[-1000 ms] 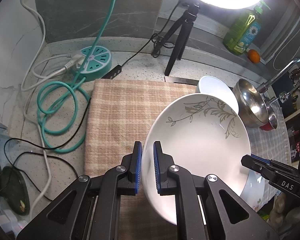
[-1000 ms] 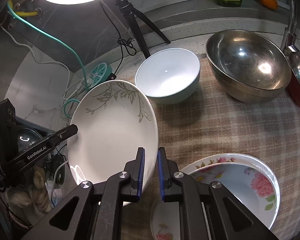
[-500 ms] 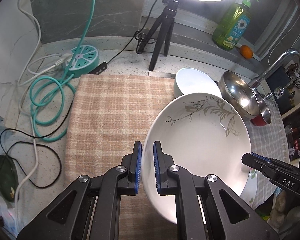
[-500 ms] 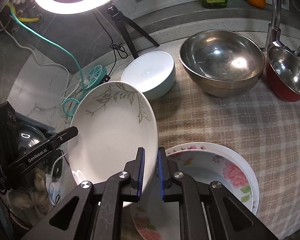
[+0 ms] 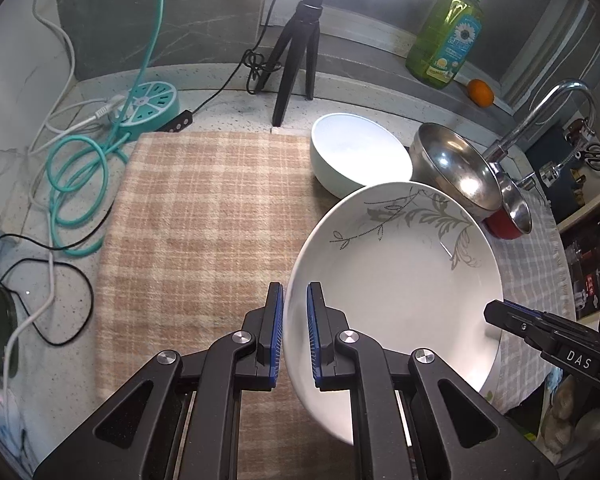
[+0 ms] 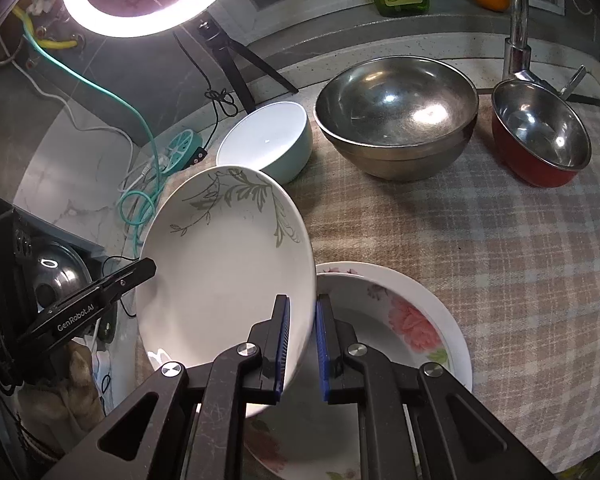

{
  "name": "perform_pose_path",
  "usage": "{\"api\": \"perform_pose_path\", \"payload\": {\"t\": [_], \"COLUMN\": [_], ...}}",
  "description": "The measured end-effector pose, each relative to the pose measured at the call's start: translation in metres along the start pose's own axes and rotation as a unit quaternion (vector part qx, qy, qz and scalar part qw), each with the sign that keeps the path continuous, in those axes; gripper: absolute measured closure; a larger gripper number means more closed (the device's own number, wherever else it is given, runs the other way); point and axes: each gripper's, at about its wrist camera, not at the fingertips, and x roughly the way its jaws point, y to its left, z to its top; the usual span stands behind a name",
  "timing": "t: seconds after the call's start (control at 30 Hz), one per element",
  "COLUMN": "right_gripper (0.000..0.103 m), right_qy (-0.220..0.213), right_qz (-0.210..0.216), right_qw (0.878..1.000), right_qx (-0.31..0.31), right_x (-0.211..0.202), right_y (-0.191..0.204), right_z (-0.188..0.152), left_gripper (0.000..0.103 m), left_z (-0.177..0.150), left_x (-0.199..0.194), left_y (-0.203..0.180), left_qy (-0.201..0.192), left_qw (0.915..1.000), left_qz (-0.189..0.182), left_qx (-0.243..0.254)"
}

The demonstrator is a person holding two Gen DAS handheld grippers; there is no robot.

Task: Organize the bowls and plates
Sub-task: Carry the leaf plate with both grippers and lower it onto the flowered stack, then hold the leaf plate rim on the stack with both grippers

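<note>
A white plate with a grey leaf pattern (image 5: 400,276) (image 6: 224,276) hangs in the air, held by both grippers. My left gripper (image 5: 295,332) is shut on its left rim. My right gripper (image 6: 300,340) is shut on its right rim and also shows as a black tip (image 5: 548,344) in the left wrist view. Under the plate's right side lies a rose-patterned plate (image 6: 412,320) on the checked cloth. A white bowl (image 5: 360,152) (image 6: 268,140), a large steel bowl (image 6: 396,112) (image 5: 456,168) and a red-sided steel bowl (image 6: 540,132) (image 5: 508,216) stand behind.
A beige checked cloth (image 5: 196,220) covers the counter to the left. A ring light on a tripod (image 5: 300,40), a teal power hub with a coiled cable (image 5: 148,104), a green soap bottle (image 5: 448,32), an orange (image 5: 480,92) and a tap (image 5: 540,112) line the back.
Both grippers have carried the leaf plate to the right. The bowls and the rose plate have slid left in the views, and the red bowl now shows fully in the right wrist view.
</note>
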Motion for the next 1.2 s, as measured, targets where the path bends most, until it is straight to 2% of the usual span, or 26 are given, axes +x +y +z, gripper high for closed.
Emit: {"api": "perform_pose_path", "payload": {"t": [0.6,1.2], "right_gripper": [0.091,0.091], "right_qy": [-0.004,0.000], "right_qz": [-0.010,-0.019], "right_qw": [1.000,1.000], "right_qx": [0.008,0.015], "right_x": [-0.029,-0.038], "right_y": [-0.044,-0.069], "right_z": [-0.028,-0.047], "left_gripper": [0.093,0.093], "left_z": [-0.027,-0.053], "left_x": [0.006,0.013], "left_y": [-0.041,-0.064], "left_qy": [0.009,0.027], "left_qw": [0.9999,0.9995], "left_qz": [-0.009,-0.010], "left_qx": [0.008,0.013]}}
